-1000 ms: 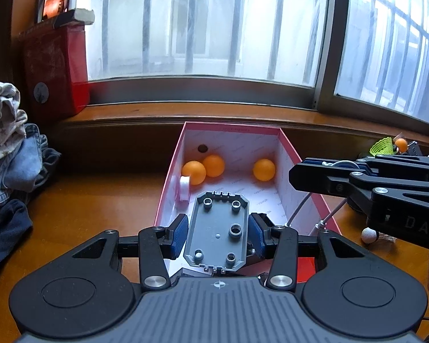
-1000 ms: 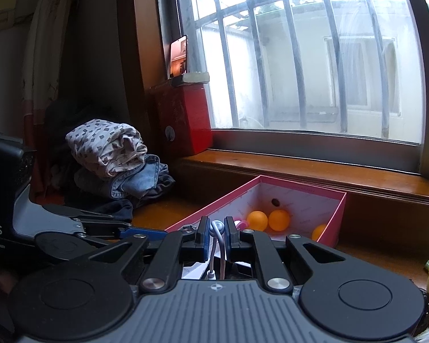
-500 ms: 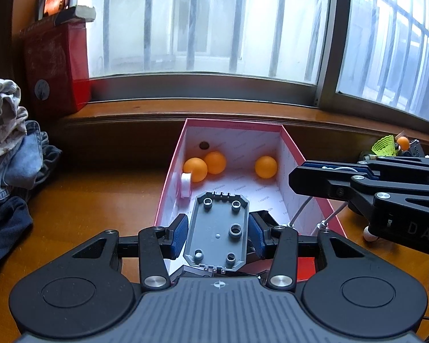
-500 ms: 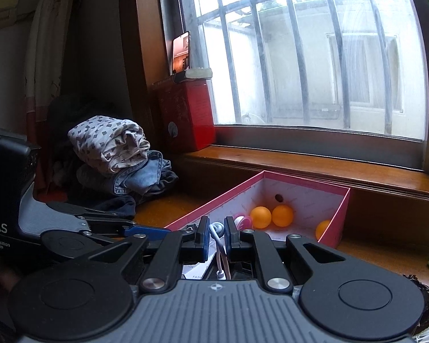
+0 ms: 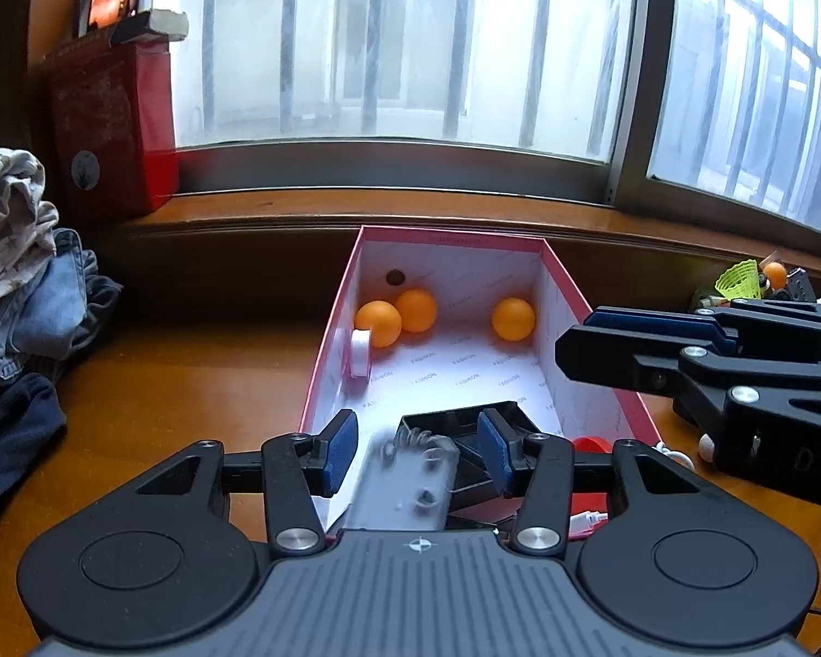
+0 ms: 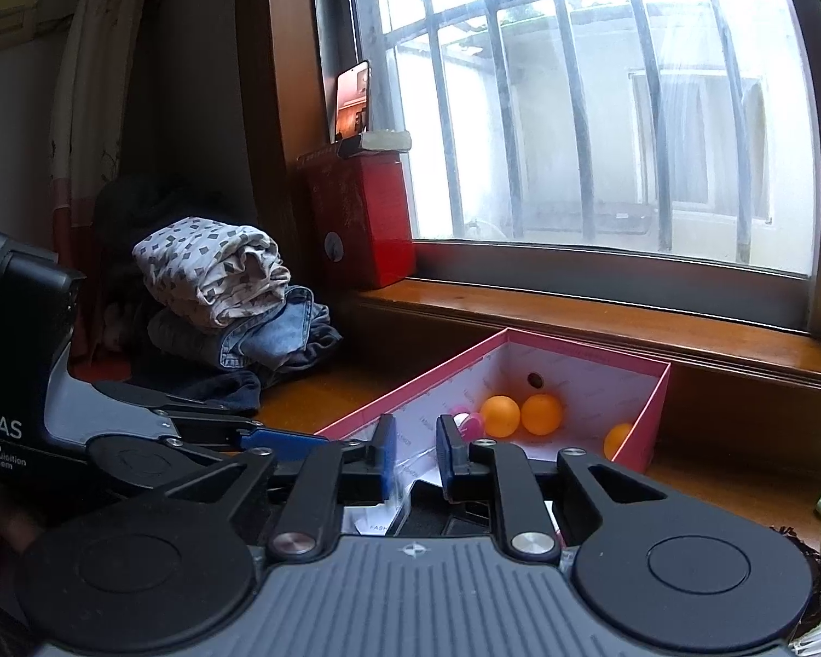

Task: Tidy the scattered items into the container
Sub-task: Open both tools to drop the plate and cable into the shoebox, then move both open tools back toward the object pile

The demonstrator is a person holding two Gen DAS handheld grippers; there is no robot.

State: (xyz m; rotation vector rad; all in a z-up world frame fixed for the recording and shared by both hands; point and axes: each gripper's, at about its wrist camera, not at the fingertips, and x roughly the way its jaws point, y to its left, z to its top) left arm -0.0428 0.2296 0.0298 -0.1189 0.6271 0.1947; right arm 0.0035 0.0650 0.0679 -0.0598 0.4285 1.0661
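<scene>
Daylight floods through the overexposed window (image 5: 399, 49); fisheye bends edges, and the falling grey plate (image 5: 405, 484) blurs.

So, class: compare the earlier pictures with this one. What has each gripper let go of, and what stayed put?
The left gripper is opening and has released the grey plate, now blurred as it drops into the pink box. The right gripper is opening too; the white cable it pinched is gone from between its pads. The three orange balls and both hands stayed put.
</scene>
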